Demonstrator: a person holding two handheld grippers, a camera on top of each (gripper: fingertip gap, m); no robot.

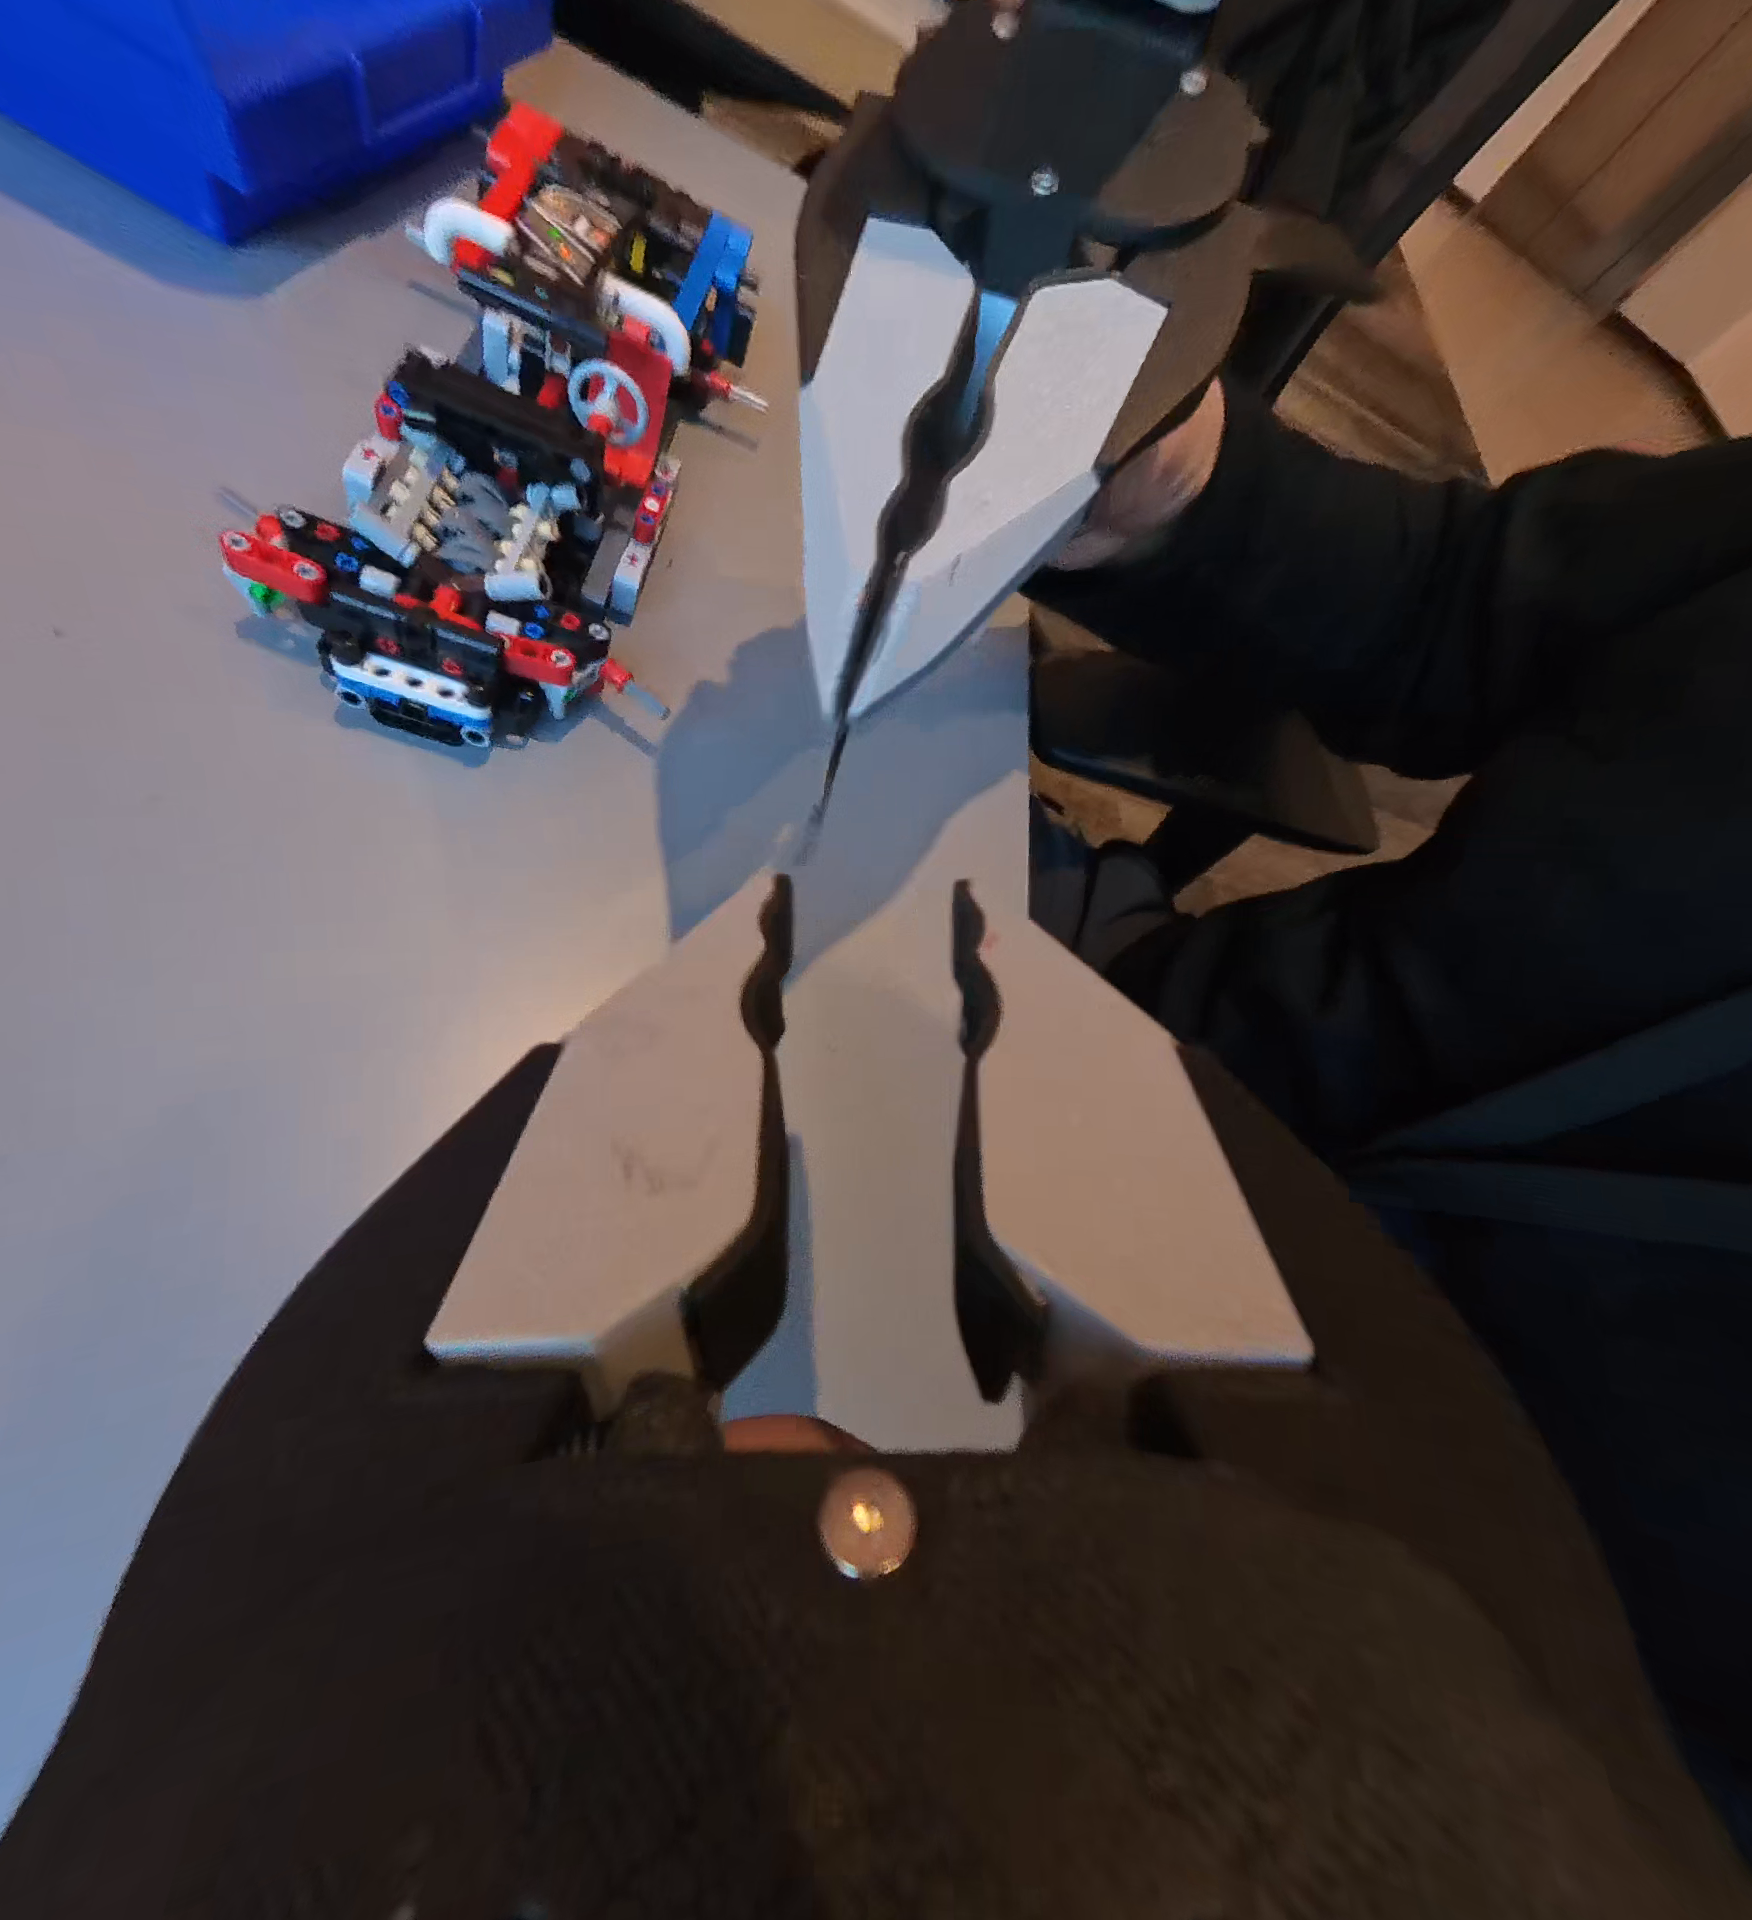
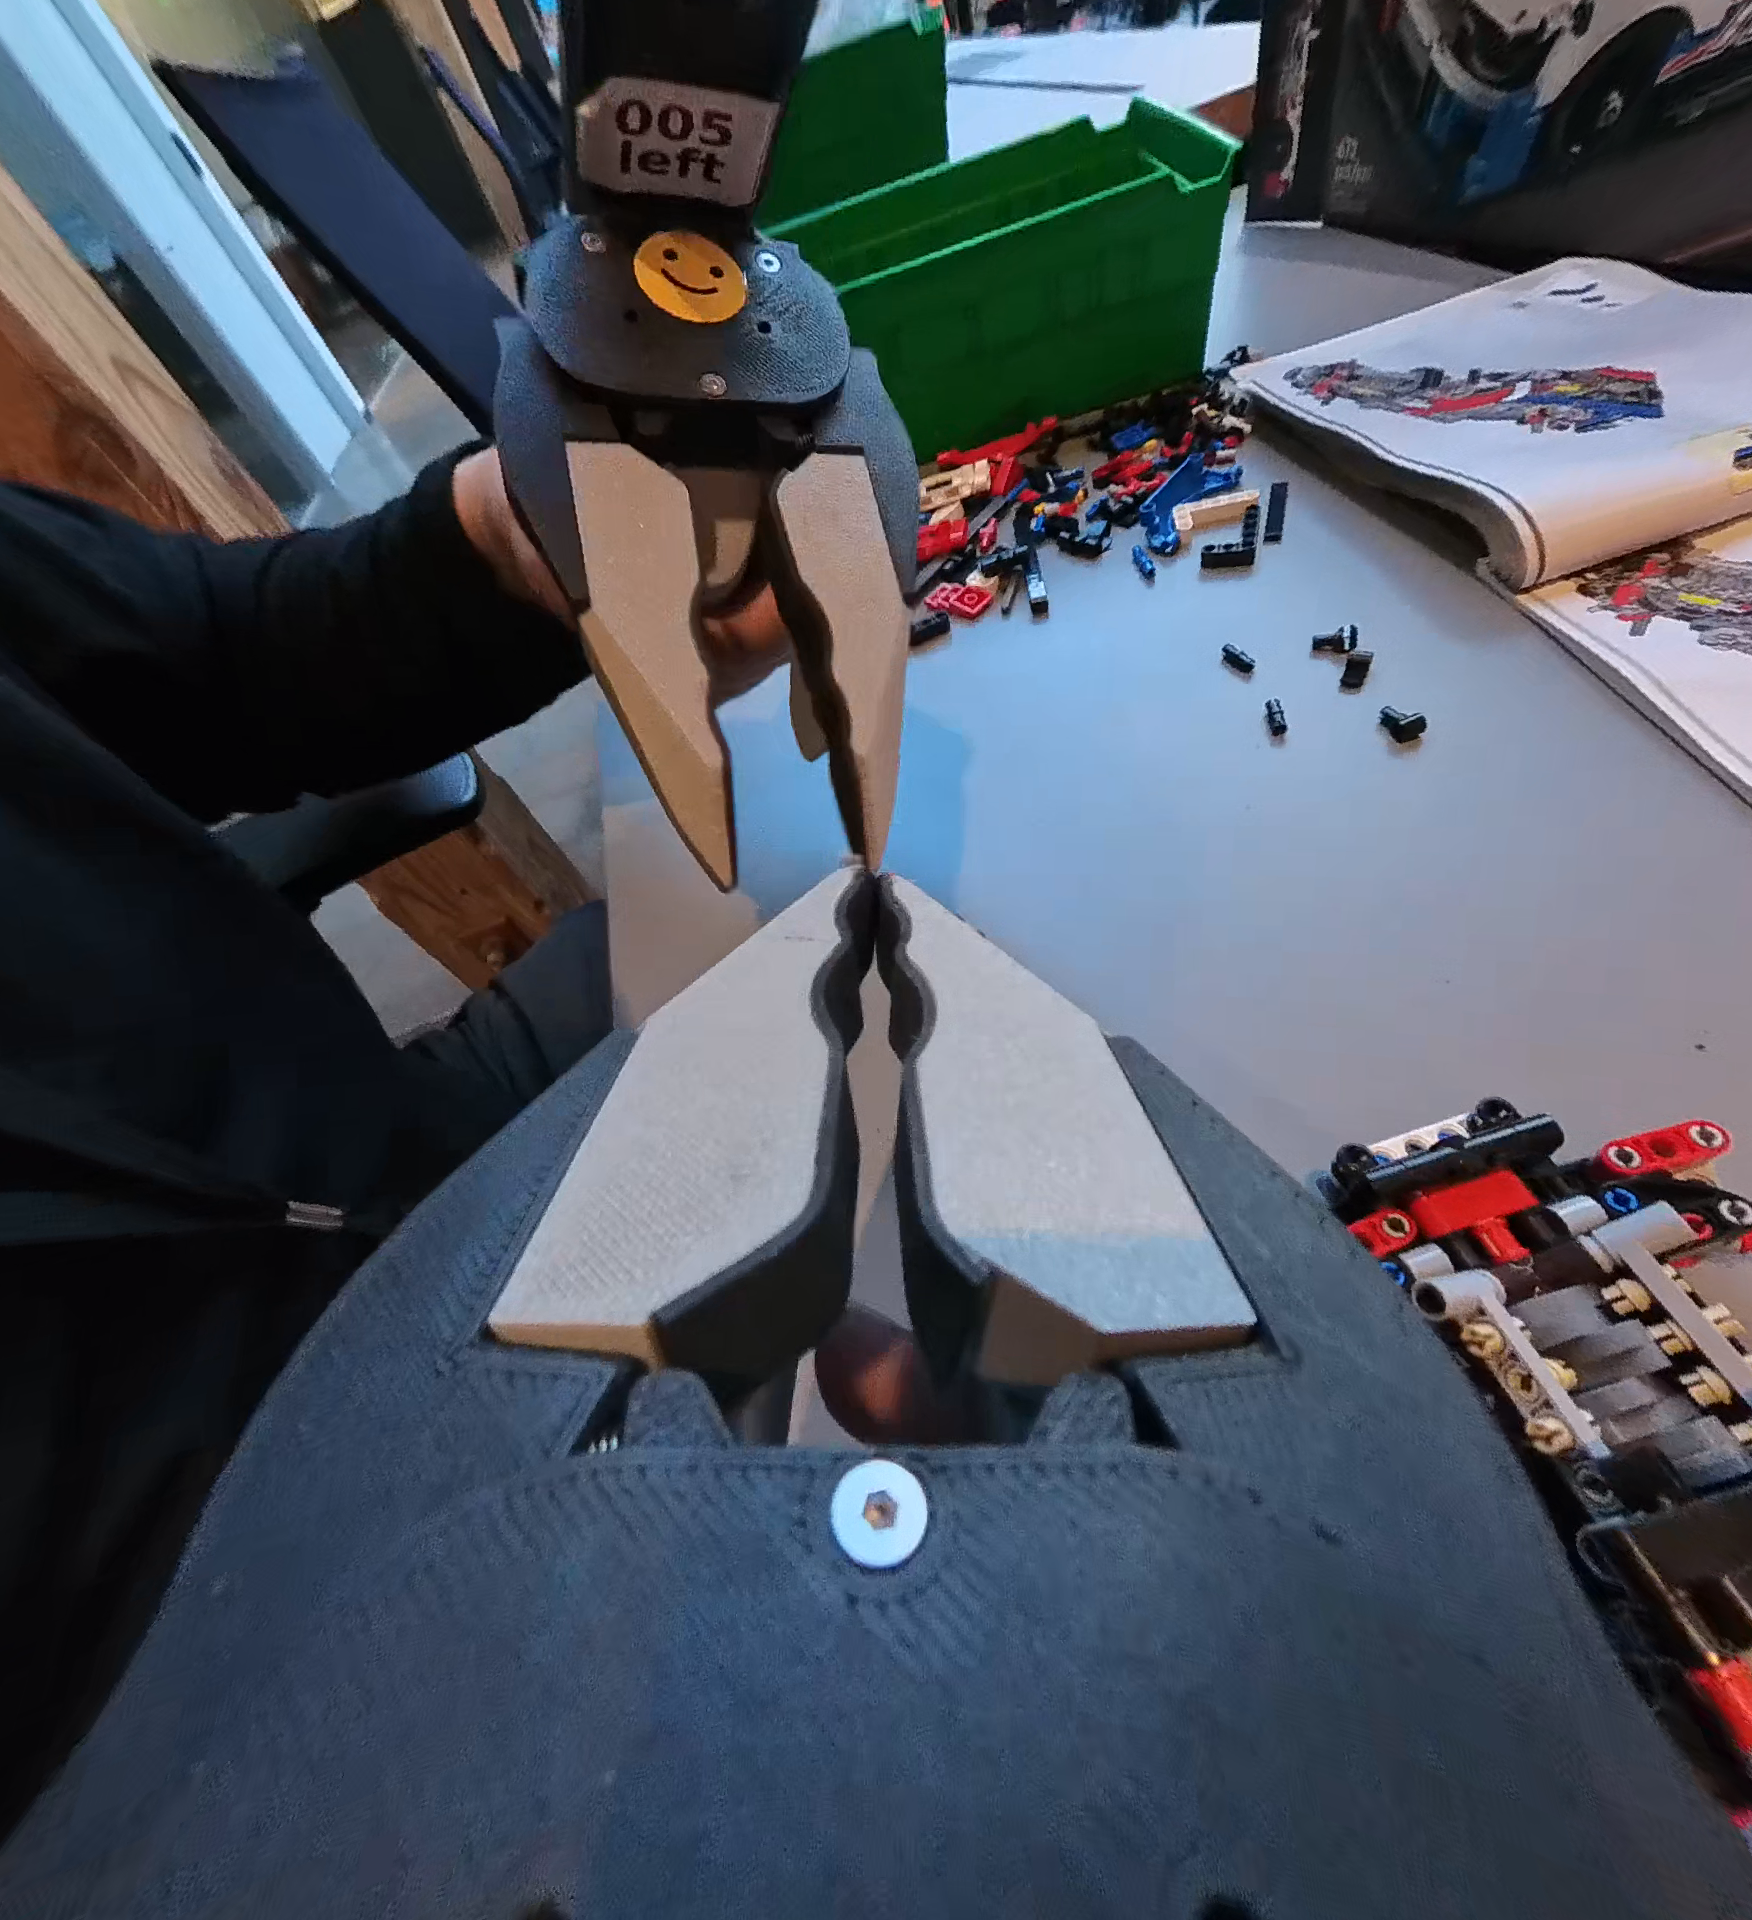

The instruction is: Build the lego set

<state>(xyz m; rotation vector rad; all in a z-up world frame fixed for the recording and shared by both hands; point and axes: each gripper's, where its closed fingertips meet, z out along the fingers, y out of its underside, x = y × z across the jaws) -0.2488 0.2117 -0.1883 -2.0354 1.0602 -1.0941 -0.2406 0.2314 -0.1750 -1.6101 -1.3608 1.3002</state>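
Observation:
My left gripper (image 1: 870, 904) is open and empty above the grey table (image 1: 124, 987); it also shows open in the right wrist view (image 2: 799, 868). My right gripper (image 2: 872, 888) is shut, tip to tip with the left one. In the left wrist view it (image 1: 836, 717) comes from above, shut on a thin dark strip (image 1: 816, 795) that sticks out past its tips toward the gap of the left jaws. Only the strip's pale end (image 2: 856, 860) shows in the right wrist view. The part-built lego car (image 1: 498, 457) stands on the table, also at the right wrist view's lower right (image 2: 1578, 1299).
A blue bin (image 1: 228, 94) stands behind the car. A green bin (image 2: 1007, 260), a heap of loose pieces (image 2: 1090, 509), a few black pins (image 2: 1339, 675), an open instruction booklet (image 2: 1578, 416) and the set's box (image 2: 1578, 104) lie farther off. A person's dark sleeves flank the grippers. My left and right fingertips are right by each other. My right gripper's tips are some 15 centimeters from the part-built lego car (image 1: 498, 457).

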